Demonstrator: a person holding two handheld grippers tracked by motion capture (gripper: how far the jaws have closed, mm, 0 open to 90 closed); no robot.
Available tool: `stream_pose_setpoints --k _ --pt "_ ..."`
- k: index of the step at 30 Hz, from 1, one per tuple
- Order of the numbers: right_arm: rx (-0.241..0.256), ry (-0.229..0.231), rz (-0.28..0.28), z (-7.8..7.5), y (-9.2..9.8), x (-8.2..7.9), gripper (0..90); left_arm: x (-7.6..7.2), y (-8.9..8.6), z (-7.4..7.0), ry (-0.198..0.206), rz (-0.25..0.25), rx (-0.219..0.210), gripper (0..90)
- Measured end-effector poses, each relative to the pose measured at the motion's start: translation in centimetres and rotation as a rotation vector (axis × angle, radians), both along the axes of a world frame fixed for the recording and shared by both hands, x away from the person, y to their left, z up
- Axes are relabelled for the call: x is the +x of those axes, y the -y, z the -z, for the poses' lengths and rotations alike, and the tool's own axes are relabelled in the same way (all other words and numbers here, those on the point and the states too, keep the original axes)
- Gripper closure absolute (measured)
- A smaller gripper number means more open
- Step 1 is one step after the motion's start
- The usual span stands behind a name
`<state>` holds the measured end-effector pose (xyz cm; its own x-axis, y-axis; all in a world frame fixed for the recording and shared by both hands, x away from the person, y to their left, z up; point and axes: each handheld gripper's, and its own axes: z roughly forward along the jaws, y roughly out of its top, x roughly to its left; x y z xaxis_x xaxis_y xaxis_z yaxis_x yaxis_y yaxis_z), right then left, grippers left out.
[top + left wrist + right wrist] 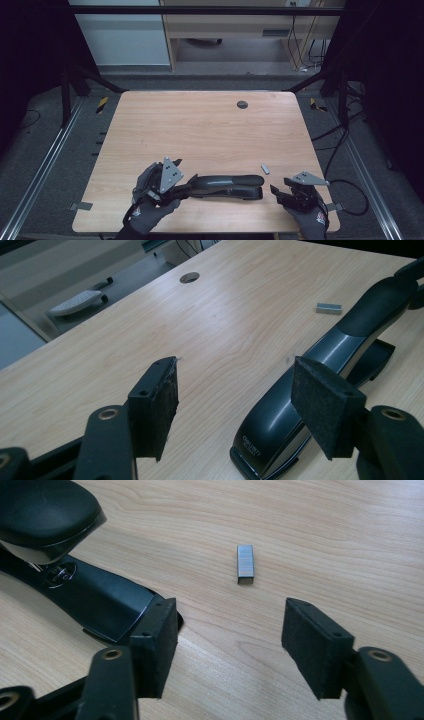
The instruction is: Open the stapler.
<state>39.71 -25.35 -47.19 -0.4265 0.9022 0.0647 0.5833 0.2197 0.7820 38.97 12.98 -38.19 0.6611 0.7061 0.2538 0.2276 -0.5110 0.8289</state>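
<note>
High view gives me a pale wood-grain table (200, 125) with rounded corners and a small round grommet hole (242, 104) near its far edge. Along the near edge lies a long black stapler (227, 185), its glossy curved top arm over a flatter base. My left gripper (176, 176) sits at the stapler's left end, the gloved left hand (147, 200) wrapped around it under the grey three-cornered plate. My right gripper (276, 192) rests just off the stapler's right end, near but apart from it.

From the left gripper view, the two jaws stand spread, their pads (159, 405) faced with rough, dark, felt-like material — nothing is between them but bare wood. The stapler (320, 385) runs away past the jaw at the right of that view, smooth plastic with a sheen and small lettering near its closest end; whether that pad touches it I cannot tell.

In the right gripper view the jaws are likewise spread and hold nothing. Beyond the gap lies a small strip of staples (245, 563) — a short, grey, metallic block with fine ridges, flat on the wood. The stapler's base (95, 600) lies close against the jaw at the left of that view, with the rounded head (45, 515) above it.
</note>
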Motion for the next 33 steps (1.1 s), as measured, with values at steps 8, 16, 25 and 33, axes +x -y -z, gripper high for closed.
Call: stream_pose_setpoints --k 8,16,25,33 --pt "-0.002 0.022 0.032 0.0 0.3 -0.1 52.3 0.0 2.8 -0.4 0.007 0.05 0.051 34.5" --pt "-0.03 0.053 0.034 0.1 0.4 0.0 56.8 0.0 4.9 -0.3 0.01 0.1 0.092 34.1" --pt "-0.039 0.055 0.048 0.3 0.5 0.0 61.8 -0.2 6.9 0.2 0.032 0.135 0.163 33.2" --pt "-0.038 0.058 0.052 0.3 0.5 0.0 63.1 -0.3 7.7 0.2 0.035 0.162 0.187 32.8"
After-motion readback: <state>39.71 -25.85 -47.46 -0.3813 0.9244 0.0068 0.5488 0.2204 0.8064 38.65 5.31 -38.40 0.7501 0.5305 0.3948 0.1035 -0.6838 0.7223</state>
